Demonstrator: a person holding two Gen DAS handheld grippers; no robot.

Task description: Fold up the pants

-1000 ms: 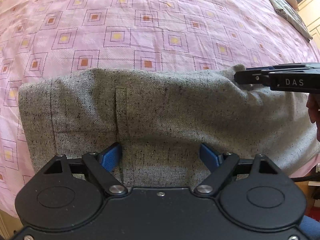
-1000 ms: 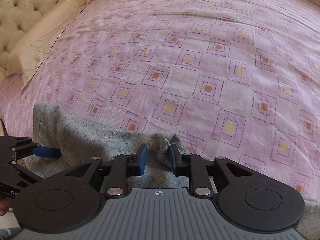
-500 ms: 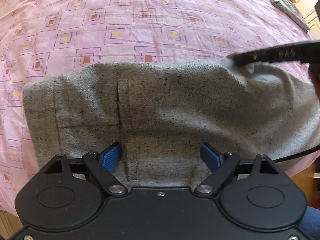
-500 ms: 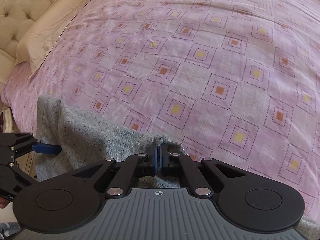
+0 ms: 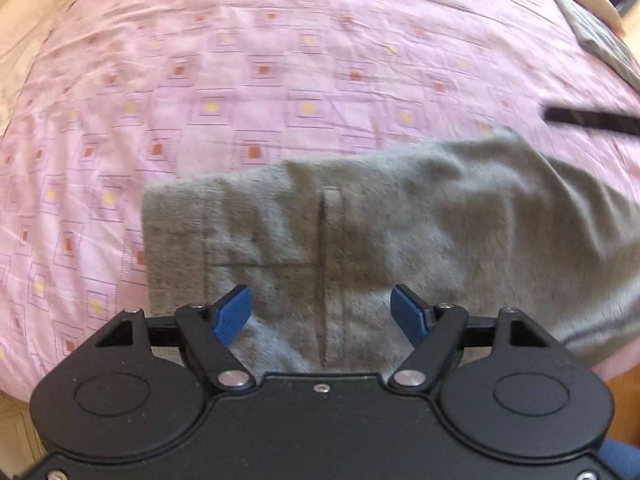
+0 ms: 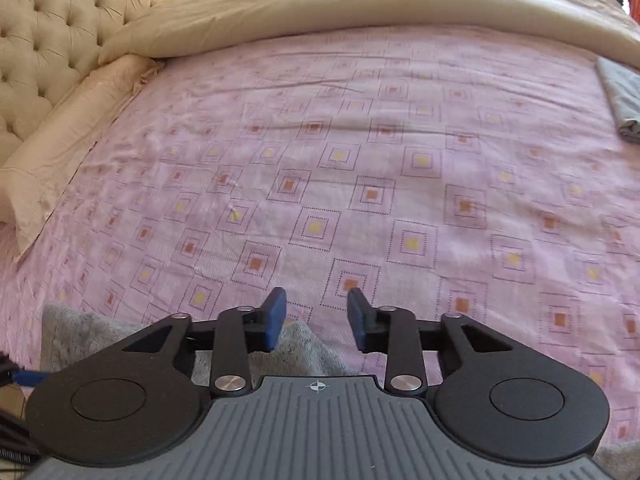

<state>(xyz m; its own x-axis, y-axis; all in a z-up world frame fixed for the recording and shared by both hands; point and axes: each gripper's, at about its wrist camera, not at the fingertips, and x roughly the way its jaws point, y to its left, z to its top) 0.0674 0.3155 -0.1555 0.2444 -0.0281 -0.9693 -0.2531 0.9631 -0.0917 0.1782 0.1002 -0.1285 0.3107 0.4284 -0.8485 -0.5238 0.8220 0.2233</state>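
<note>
Both grippers have lifted since the earlier frames. Right gripper [image 6: 316,318] had pinched the pants [image 5: 400,232] and its jaws have just been opening; it now stands part open, cloth below at 7 o'clock. Left gripper [image 5: 322,314], jaws just narrowed but wide and empty, hangs over the folded pants. Pink bedspread [image 6: 360,160] lies open toward 12; a grey folded cloth [image 6: 620,100] at 2, a pillow [image 6: 72,140] at 10.

Grey speckled pants [image 5: 400,240] on a pink bedspread [image 6: 360,160]
The bedspread carries dotted squares with yellow or orange centres; the headboard [image 6: 48,40] is cream, and both grippers' pads [image 5: 232,314] are blue
</note>
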